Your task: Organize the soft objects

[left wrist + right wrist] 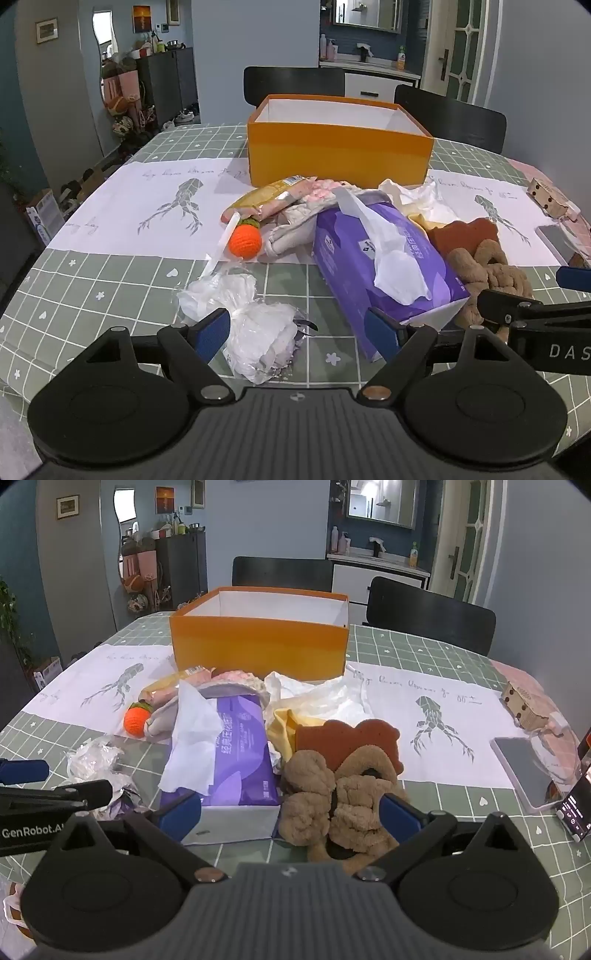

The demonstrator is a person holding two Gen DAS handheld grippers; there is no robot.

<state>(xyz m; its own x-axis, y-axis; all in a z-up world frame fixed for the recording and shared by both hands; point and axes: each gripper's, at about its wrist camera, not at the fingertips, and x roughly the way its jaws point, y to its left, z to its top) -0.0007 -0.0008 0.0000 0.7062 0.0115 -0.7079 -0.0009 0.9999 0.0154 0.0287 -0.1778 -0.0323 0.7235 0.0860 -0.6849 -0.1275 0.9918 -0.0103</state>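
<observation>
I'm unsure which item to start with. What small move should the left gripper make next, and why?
Probably close the left gripper on the crumpled plastic bag: its open fingers already flank the bag, nothing lies on top, and the orange box behind looks empty.

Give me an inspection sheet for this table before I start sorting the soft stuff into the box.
Surface: green checked tablecloth with white printed paper sheets laid over it.
Job's things: open orange box, nothing visible inside; purple tissue pack, orange crochet ball, brown plush toy, rust sponge, crumpled plastic bag, all outside the box.
Clutter: phone, small cardboard piece on the right.
Grippers: left gripper open around the plastic bag; right gripper open around the plush toy.
Cables: nothing seen.
Surroundings: black chairs, cabinet, sink counter.
</observation>
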